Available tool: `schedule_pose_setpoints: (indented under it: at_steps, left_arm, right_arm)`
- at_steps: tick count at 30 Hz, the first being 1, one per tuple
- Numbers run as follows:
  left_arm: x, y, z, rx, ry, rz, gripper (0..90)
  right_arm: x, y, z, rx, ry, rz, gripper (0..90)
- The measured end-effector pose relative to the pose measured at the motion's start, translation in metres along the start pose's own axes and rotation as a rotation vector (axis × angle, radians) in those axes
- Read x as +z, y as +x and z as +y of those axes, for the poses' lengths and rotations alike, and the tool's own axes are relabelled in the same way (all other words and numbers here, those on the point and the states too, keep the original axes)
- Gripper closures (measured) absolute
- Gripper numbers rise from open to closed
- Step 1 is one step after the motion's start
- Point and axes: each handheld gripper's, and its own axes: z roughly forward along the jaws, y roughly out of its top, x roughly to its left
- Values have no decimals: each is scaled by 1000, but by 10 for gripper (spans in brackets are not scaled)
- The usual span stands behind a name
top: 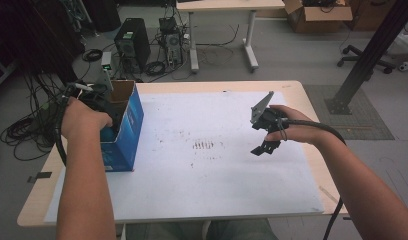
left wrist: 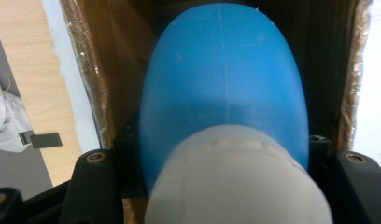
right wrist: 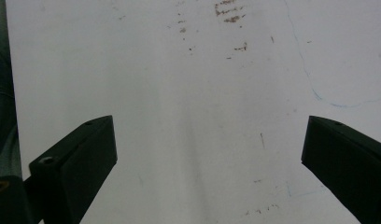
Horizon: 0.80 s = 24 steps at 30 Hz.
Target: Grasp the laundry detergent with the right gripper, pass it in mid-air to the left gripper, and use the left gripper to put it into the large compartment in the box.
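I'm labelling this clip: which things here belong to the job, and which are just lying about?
In the job:
- blue bottle, held by left gripper
- blue box

Lying about:
- computer tower
- cardboard box
- office chair
- right gripper, open, holding nothing

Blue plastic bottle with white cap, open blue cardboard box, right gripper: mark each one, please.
Blue plastic bottle with white cap (left wrist: 224, 88): left gripper view, on its blue body.
Open blue cardboard box (top: 129, 127): high view, on its outer blue side wall.
Right gripper (top: 264, 148): high view, between its fingertips.
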Motion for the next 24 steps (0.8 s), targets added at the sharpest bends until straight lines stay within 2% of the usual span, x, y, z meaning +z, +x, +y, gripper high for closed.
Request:
schedule_pose_setpoints:
  at_steps: [14, 24]
  left_arm:
    - [14, 1, -2, 1, 7, -4, 386]
    - [14, 1, -4, 5, -4, -6, 385]
  right_arm:
    - [2, 0, 1, 0, 2, 2, 33]
    - [4, 1, 2, -1, 3, 2, 34]
